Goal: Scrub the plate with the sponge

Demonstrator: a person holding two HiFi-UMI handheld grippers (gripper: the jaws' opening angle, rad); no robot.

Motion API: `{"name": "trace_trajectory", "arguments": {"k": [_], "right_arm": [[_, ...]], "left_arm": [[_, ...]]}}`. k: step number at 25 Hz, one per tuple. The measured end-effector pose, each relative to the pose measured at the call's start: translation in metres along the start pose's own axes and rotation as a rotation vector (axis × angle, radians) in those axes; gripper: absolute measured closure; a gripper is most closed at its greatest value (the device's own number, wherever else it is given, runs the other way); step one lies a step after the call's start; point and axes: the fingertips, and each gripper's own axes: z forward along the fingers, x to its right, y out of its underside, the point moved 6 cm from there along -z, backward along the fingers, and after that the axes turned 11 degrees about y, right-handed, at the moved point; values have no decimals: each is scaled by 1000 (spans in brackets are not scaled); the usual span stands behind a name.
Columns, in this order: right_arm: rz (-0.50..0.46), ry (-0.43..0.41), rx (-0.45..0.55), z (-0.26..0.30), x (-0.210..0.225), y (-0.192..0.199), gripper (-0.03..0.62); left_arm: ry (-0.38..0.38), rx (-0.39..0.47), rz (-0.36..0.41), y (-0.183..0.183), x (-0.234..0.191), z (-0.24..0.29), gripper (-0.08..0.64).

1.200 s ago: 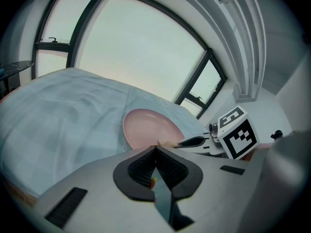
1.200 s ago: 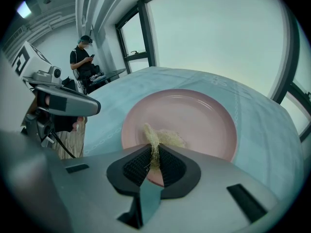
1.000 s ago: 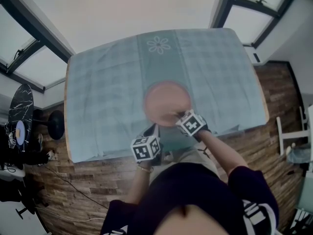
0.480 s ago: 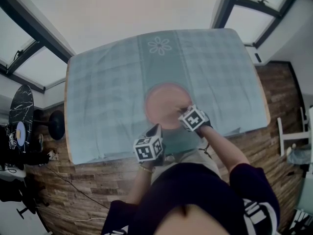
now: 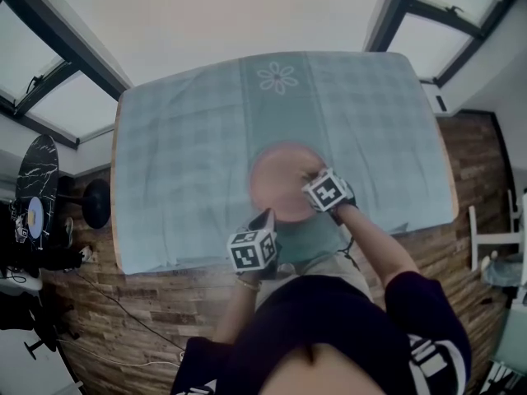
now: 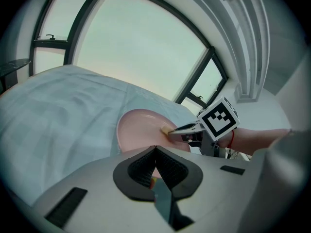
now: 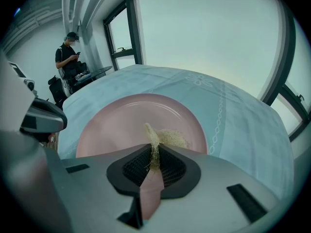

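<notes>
A pale blue checked tablecloth (image 5: pixel 177 163) covers the table. The left gripper (image 5: pixel 266 216) has its jaws drawn together, pinching the near rim of the round pink plate (image 5: pixel 276 179) (it lies flat near the cloth's middle). Further right, the right gripper (image 7: pixel 154 154) is clamped tight on a pale yellow fibrous sponge (image 7: pixel 171 139), whose free end touches the plate's inner surface.

The plate (image 7: pixel 131 120) looks smooth and satin-finished, maybe ceramic. The sponge (image 7: pixel 171 139) is coarse, dry-looking fibre. The tablecloth (image 5: pixel 181 163) is matt woven cloth; the floor (image 5: pixel 123 303) is wood plank. The right gripper (image 7: pixel 154 147) has a matt grey plastic shell.
</notes>
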Motion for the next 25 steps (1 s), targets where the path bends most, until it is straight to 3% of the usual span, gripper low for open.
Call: {"name": "trace_trajectory", "arguments": {"k": [15,25], "right_arm": [[7,-22,29,22,-8,-31,552],[1,-98,61,24,-27,-41,552]], "left_arm": [[-26,13,-29,-4,-11,0,551],[-36,11,-42,0,-9,-1,551]]}}
